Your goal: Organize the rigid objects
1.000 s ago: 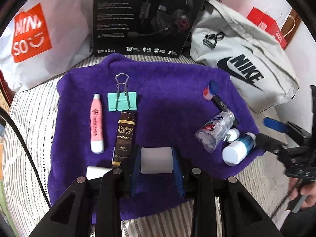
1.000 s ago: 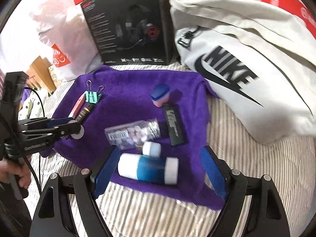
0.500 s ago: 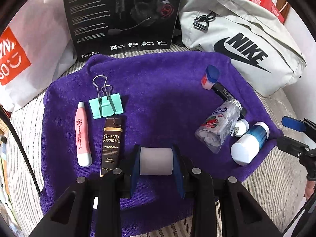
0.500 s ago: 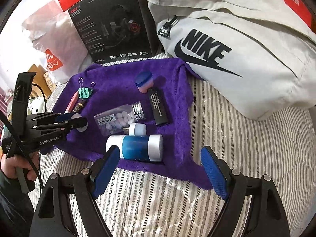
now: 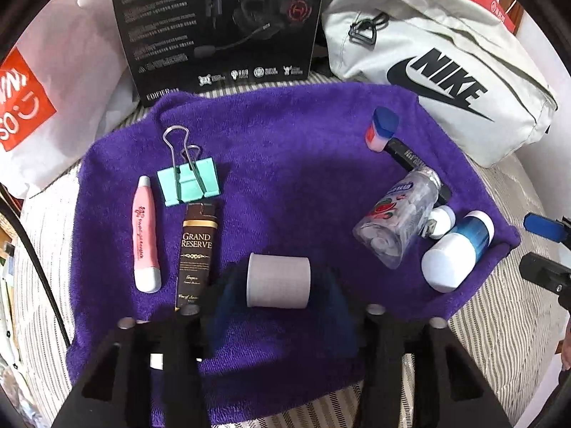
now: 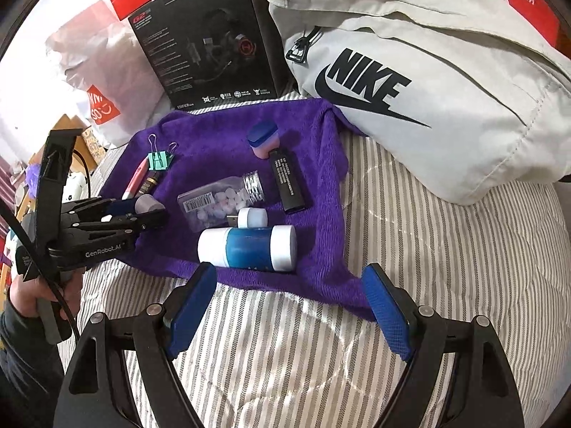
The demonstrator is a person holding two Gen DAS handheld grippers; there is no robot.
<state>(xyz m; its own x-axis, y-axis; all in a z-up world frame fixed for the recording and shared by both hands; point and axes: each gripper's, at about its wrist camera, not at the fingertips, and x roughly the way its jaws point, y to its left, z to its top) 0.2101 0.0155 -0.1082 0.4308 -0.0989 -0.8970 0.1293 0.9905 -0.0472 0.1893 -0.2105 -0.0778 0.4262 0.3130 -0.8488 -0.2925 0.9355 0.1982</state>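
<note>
Two grippers work over a purple towel [image 5: 285, 149] on the bed. The left gripper [image 5: 278, 285] clamps a white roll [image 5: 278, 280] just above the towel; the right gripper [image 6: 289, 306] is spread wide and empty. Beyond it lie a blue bottle [image 6: 249, 246] and a pill bottle [image 6: 221, 201].

Purple towel [image 5: 285, 164]: soft looped cloth, matt and nubby. Binder clip [image 5: 189, 183]: smooth mint-painted body with bright wire metal handles. Pink tube [image 5: 145, 235]: smooth plastic with a slight sheen. Clear bottle [image 6: 221, 203]: glossy transparent plastic (its ribbed cap looks metallic). Blue-and-white container [image 6: 248, 248]: smooth plastic, shiny at the blue band. White cylinder [image 5: 278, 280]: matt, paper-like surface. Headset box [image 5: 221, 25]: printed black cardboard, semi-gloss. Grey bag [image 6: 428, 82]: smooth woven fabric. Striped bedding [image 6: 428, 285]: quilted cloth. Gripper pads [image 6: 385, 312]: textured blue rubber.
</note>
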